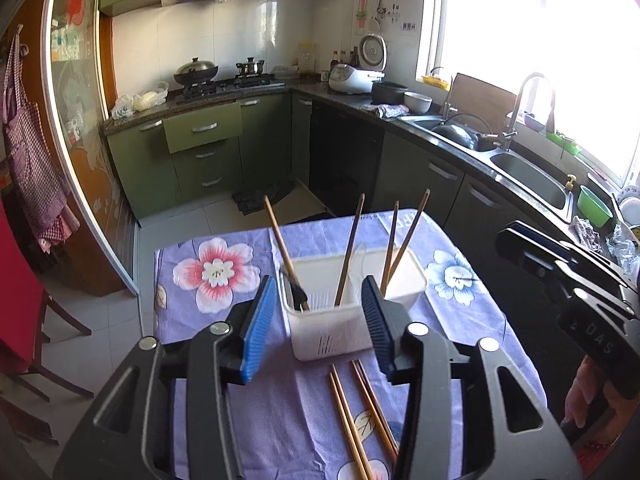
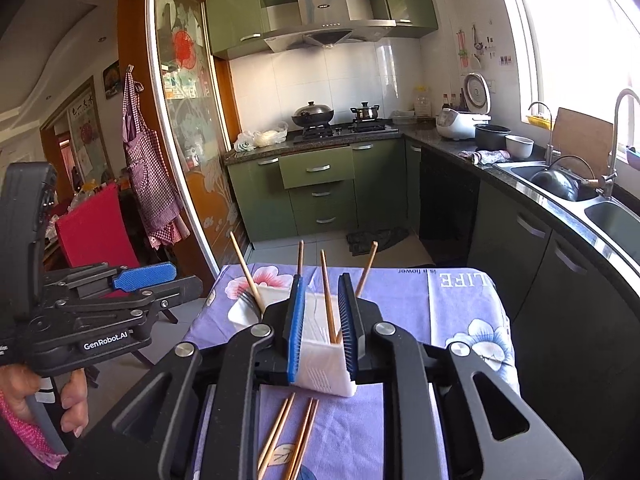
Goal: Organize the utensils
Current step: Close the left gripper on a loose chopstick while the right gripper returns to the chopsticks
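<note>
floral cloth; left tool apart, empty; right tool slightly apart, empty; holder beyond.

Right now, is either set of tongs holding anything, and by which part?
Nothing is held. Left tongs and right tongs both stand open above the white holder; the loose chopsticks lie untouched on the cloth.

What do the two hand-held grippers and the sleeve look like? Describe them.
Both are black plastic frames with silver pivot bolts and ribbed blue pads on the fingers. The left hand-held gripper carries white "GenRobot.AI" lettering on its side; the right hand-held gripper has the same build. A pink dotted sleeve shows at the left hand.
</note>
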The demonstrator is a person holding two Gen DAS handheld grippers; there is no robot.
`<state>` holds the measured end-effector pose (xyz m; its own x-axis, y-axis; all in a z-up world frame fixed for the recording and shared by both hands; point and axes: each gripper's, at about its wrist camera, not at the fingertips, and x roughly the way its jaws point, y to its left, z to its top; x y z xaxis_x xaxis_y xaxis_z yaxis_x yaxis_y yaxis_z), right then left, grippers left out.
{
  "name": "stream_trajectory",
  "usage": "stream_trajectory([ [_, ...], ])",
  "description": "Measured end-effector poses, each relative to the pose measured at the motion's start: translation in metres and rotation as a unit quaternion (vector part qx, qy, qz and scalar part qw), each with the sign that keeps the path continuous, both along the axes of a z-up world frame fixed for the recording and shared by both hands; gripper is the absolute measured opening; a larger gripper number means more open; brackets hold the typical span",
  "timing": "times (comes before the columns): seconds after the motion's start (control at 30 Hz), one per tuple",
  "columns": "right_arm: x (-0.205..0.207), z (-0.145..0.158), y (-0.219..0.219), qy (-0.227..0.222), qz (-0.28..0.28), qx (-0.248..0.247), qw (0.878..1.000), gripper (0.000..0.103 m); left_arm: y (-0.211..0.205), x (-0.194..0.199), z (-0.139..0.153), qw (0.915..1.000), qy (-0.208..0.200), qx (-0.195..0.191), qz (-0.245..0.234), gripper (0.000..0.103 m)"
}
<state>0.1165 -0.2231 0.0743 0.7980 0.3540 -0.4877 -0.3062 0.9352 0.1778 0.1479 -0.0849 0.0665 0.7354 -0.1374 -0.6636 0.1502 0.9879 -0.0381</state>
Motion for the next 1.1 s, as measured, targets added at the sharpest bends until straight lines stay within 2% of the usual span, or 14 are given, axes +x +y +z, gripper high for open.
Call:
stream_trajectory([
  [0.07,-0.017,-0.021,-0.012,0.013,-0.006,0.008,1.0,0.027,0.001,-0.005,-0.027,0.9994,0.033,-0.007,0.003,0.044],
  [0.13,-0.03,-0.045,-0.026,0.035,-0.012,0.023,0.999,0.028,-0.001,-0.006,-0.06,0.9969,0.076,-0.021,-0.003,0.044],
  [0.27,-0.043,-0.087,-0.056,0.081,-0.035,0.055,0.995,0.028,-0.008,-0.002,-0.126,0.9859,0.164,-0.037,0.002,0.044],
  [0.37,-0.048,-0.109,-0.074,0.106,-0.048,0.072,0.991,0.028,-0.013,0.002,-0.158,0.9795,0.198,-0.035,0.015,0.041],
  [0.4,-0.049,-0.116,-0.079,0.111,-0.05,0.076,0.99,0.028,-0.014,0.003,-0.166,0.9778,0.206,-0.034,0.019,0.037],
  [0.63,-0.05,-0.14,-0.09,0.135,-0.049,0.096,0.985,0.028,-0.02,0.01,-0.193,0.9728,0.228,-0.023,0.033,0.036],
  [0.8,-0.049,-0.14,-0.09,0.136,-0.048,0.104,0.984,0.028,-0.019,0.016,-0.203,0.9706,0.237,-0.009,0.04,0.029],
  [1.1,-0.047,-0.138,-0.085,0.141,-0.046,0.107,0.983,0.028,-0.022,0.015,-0.205,0.9715,0.234,0.01,0.037,0.029],
])
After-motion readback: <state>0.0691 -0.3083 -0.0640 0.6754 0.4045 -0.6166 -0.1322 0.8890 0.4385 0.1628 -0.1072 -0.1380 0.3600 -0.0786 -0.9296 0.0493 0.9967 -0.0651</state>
